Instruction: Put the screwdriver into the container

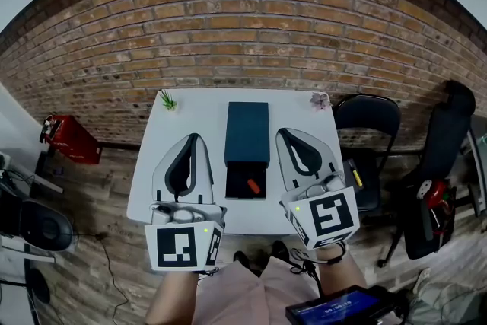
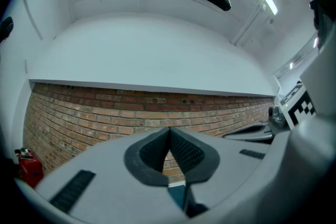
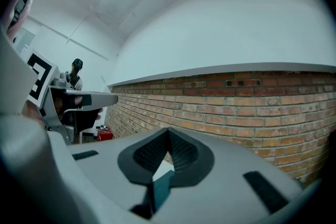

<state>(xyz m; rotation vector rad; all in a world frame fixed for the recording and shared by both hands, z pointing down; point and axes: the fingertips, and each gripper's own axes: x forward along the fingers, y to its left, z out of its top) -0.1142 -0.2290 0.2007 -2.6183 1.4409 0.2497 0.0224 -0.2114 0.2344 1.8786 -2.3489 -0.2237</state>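
A dark teal container (image 1: 247,132) stands in the middle of the white table (image 1: 199,114). Its drawer (image 1: 239,189) is pulled out toward me, and a small orange screwdriver (image 1: 253,186) lies inside it. My left gripper (image 1: 196,137) hovers left of the container, shut and holding nothing. On the other side, my right gripper (image 1: 282,132) is also shut and holds nothing. In the left gripper view the jaws (image 2: 169,130) meet at the tips and point at the brick wall. The right gripper view shows the same closed jaws (image 3: 168,131), with a strip of the teal container (image 3: 163,186) below them.
A small green plant (image 1: 168,100) and a pink one (image 1: 319,100) stand at the table's far corners. A black chair (image 1: 367,118) is to the right and a red fire extinguisher (image 1: 70,138) to the left. A brick wall (image 1: 243,27) runs behind the table.
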